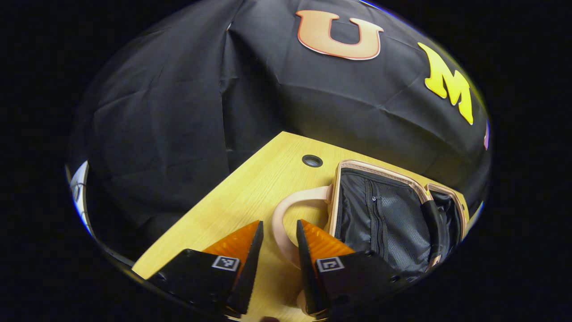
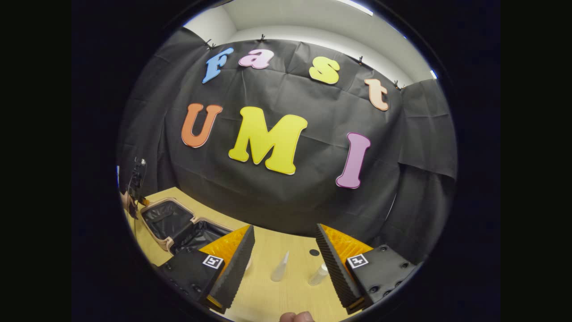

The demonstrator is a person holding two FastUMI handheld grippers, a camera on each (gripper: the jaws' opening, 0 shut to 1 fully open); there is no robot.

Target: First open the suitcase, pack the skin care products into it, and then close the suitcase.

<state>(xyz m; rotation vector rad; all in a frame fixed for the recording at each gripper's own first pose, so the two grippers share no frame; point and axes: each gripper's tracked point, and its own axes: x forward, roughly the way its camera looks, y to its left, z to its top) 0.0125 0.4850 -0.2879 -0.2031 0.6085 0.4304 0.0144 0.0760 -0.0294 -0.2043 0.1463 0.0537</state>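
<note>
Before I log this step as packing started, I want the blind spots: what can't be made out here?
- Suitcase floor, right gripper view: dark lining, too small to tell whether it holds anything.
- Near half of the suitcase, left gripper view: cut off behind the left gripper.
- Two clear bottles, right gripper view: small, kind unreadable.
- Something pale behind a finger of the right gripper: mostly hidden.

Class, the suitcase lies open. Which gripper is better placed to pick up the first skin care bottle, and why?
The right gripper. Its open fingers point at the two small bottles on the table. The left gripper sits open around the suitcase handle.
</note>
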